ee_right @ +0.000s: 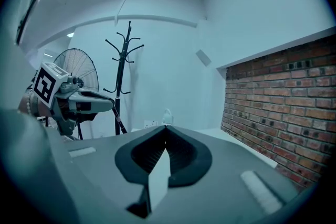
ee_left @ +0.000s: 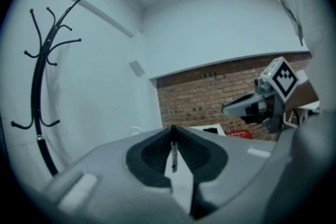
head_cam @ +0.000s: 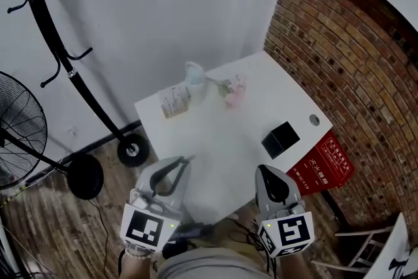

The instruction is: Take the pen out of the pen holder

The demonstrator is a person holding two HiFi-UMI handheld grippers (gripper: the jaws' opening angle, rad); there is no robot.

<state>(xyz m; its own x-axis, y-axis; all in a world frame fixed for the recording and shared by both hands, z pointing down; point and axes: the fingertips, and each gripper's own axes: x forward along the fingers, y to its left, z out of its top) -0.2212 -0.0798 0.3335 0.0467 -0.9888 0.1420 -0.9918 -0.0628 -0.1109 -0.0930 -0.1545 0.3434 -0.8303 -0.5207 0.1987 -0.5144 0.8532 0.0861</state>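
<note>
A thin dark pen (ee_left: 173,153) stands upright between the tips of my left gripper (ee_left: 173,129), which is shut on it. In the head view that gripper (head_cam: 183,165) hovers over the near left edge of the white table (head_cam: 222,134). A black square box (head_cam: 280,139), apparently the pen holder, sits near the table's right edge, well apart from the pen. My right gripper (head_cam: 264,171) hangs at the near edge just in front of the box. Its tips (ee_right: 166,127) meet with nothing between them.
At the table's far side stand a small card (head_cam: 174,101), a pale bottle (head_cam: 194,80) and pink flowers (head_cam: 232,92). A red box (head_cam: 324,164) lies below the right edge. A coat rack (head_cam: 62,55) and a fan (head_cam: 19,131) stand left; brick wall right.
</note>
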